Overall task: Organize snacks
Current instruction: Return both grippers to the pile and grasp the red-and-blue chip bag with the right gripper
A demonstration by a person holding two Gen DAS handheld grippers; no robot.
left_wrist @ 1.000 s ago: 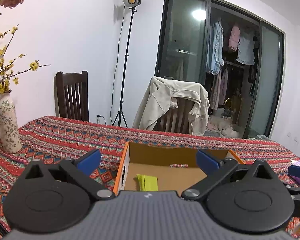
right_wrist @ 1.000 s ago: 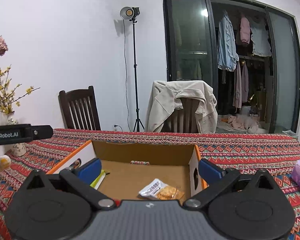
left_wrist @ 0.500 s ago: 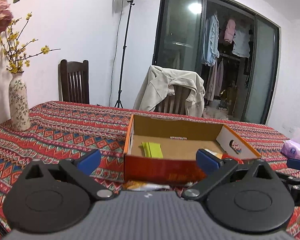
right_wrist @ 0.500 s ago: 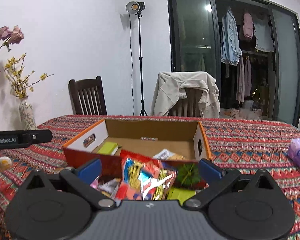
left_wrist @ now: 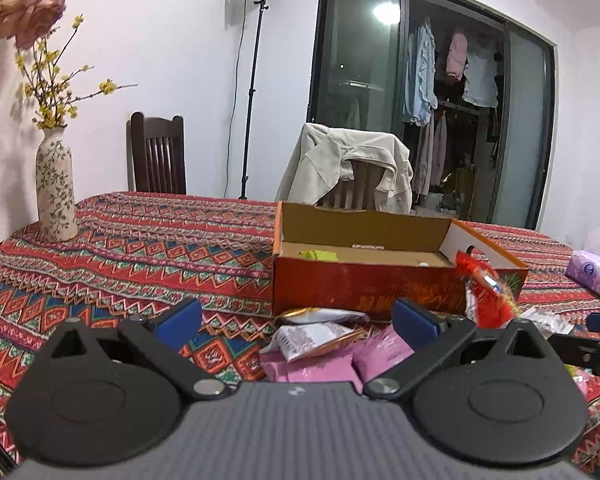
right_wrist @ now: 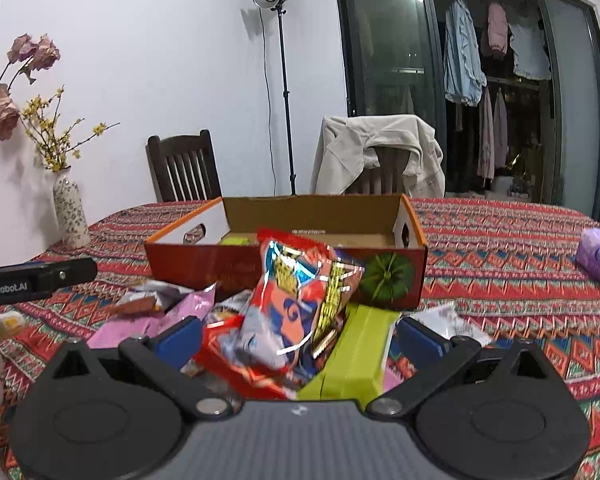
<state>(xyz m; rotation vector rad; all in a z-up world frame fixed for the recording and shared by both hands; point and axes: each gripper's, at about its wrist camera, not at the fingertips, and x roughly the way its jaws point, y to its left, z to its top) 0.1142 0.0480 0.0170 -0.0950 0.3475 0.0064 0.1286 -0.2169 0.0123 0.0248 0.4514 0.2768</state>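
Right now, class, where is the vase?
In both views the vase stands upright at the table's far left, by the wall, well left of the box.

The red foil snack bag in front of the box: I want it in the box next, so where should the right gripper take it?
Judging by its pose, grip the red foil snack bag across its puffed middle, coming straight forward with the open right gripper; it stands tilted against the box.
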